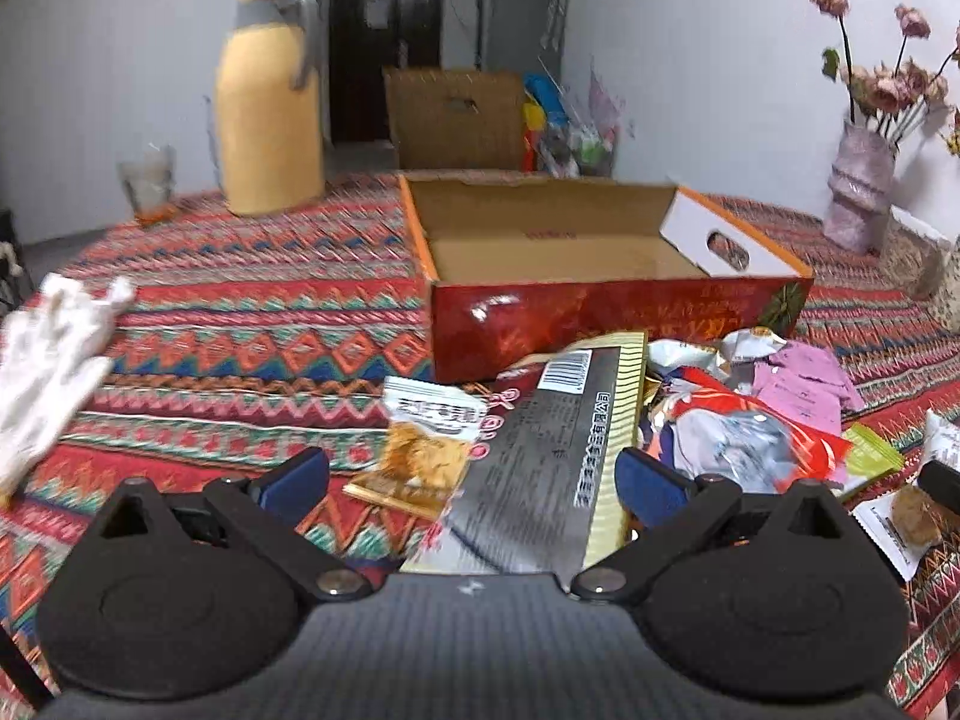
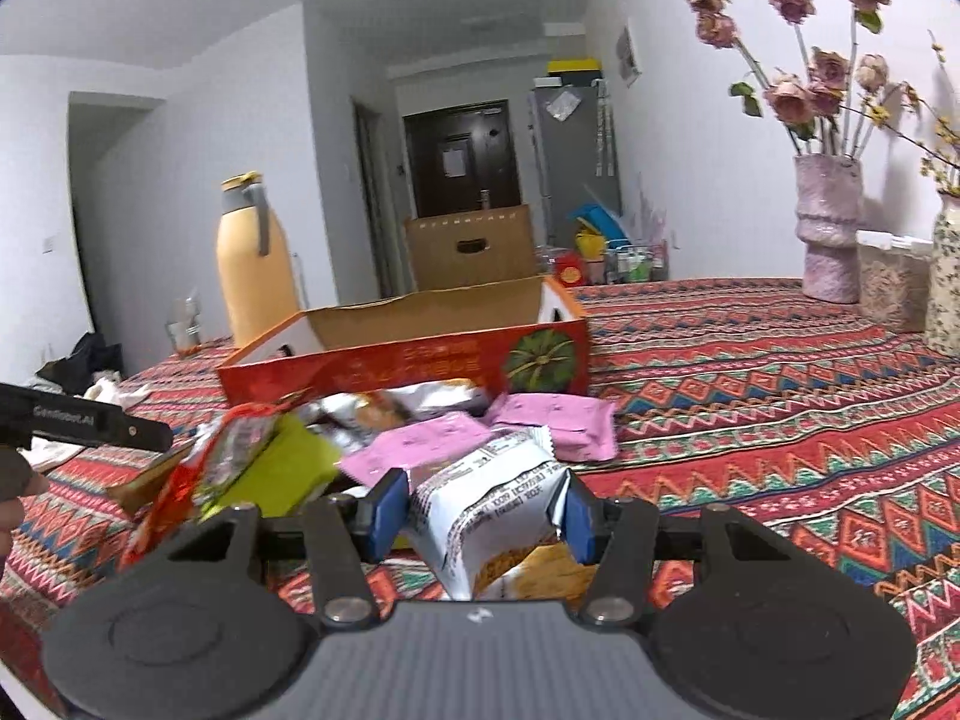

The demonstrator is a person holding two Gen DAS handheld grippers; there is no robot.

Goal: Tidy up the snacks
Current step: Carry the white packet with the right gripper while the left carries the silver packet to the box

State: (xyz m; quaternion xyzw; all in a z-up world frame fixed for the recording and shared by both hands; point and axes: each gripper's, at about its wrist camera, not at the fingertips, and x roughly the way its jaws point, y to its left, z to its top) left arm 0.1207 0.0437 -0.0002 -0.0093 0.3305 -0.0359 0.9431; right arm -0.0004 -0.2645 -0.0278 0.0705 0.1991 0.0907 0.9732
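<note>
An open red cardboard box (image 1: 570, 318) stands on the patterned tablecloth, its inside empty. In front of it lies a heap of snack packets (image 1: 738, 420). My left gripper (image 1: 471, 483) hangs open over a long grey and gold pack (image 1: 540, 456), which lies between the fingers ungripped. A small orange and white packet (image 1: 432, 450) lies beside it. In the right wrist view my right gripper (image 2: 483, 513) is shut on a white snack packet (image 2: 486, 504), lifted off the cloth. Pink packets (image 2: 552, 420) and a green one (image 2: 282, 468) lie just short of the box (image 2: 390, 366).
A yellow thermos jug (image 1: 270, 120) and a glass (image 1: 147, 180) stand left of the box. A pink vase with dried flowers (image 2: 828, 228) stands far right, next to jars. A white cloth (image 1: 48, 360) lies at the left edge. The left tool's black body (image 2: 90, 423) shows at the left.
</note>
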